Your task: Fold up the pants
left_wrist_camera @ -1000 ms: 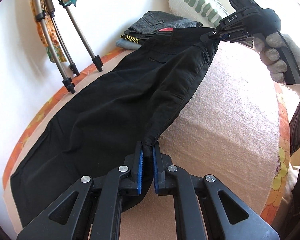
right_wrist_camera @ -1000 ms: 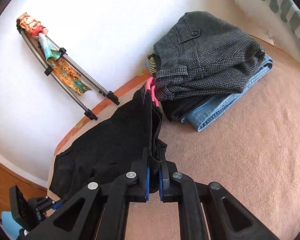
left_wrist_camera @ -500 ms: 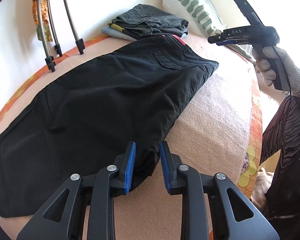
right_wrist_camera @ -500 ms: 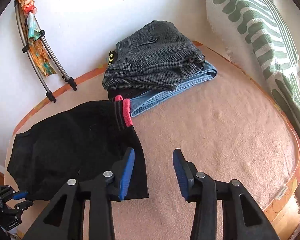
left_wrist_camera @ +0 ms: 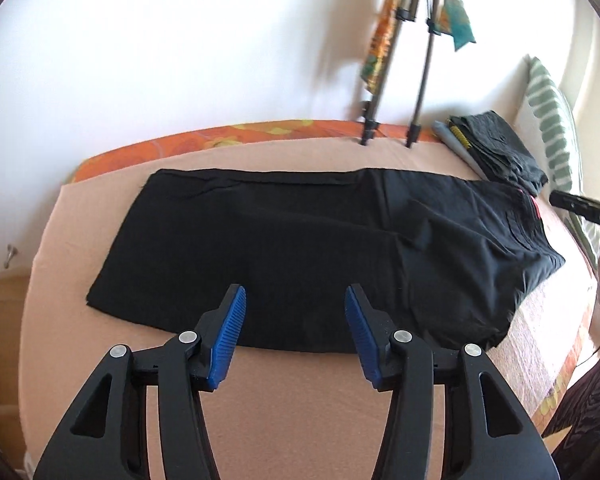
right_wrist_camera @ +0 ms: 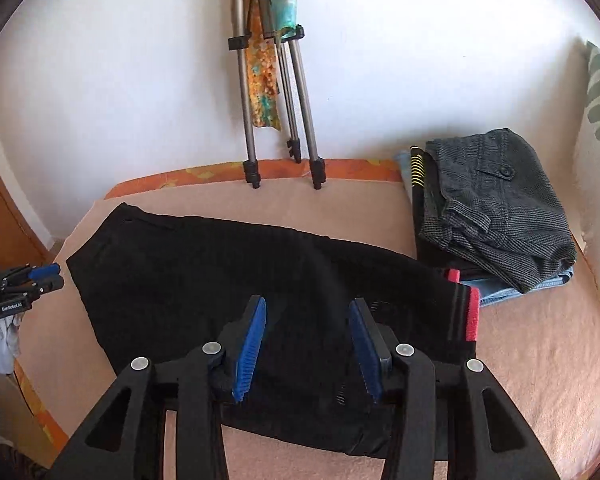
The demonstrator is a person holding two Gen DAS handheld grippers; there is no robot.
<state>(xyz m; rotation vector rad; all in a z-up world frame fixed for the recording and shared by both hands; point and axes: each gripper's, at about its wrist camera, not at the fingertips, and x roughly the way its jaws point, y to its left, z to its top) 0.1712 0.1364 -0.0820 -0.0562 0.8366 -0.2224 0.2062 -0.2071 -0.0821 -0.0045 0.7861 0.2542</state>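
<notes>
Black pants [left_wrist_camera: 300,236] lie flat, folded lengthwise, on a pink-beige blanket [left_wrist_camera: 300,408]. Their waistband with a red strip [right_wrist_camera: 472,316] points right, toward the clothes stack. My left gripper [left_wrist_camera: 295,292] hovers over the near edge of the legs. Its jaws are opening and nothing is between the blue pads [left_wrist_camera: 230,332]. My right gripper [right_wrist_camera: 308,304] stands open above the hip part of the pants [right_wrist_camera: 228,272], gripping nothing. At the right edge of the left wrist view the right gripper [left_wrist_camera: 580,208] shows again, in a gloved hand. The left gripper [right_wrist_camera: 24,280] appears at the left edge of the right wrist view.
A stack of folded clothes [right_wrist_camera: 496,208], grey checked trousers on jeans, sits right of the waistband. Tripod legs [right_wrist_camera: 284,120] lean on the white wall behind the bed. A green-striped pillow [left_wrist_camera: 552,120] stands at the far right. An orange floral sheet [left_wrist_camera: 228,136] edges the bed.
Both grippers let go of the pants, which dropped from a lifted fold to lie flat. Both grippers pulled back from the cloth and rolled level, with their jaws spread apart.
</notes>
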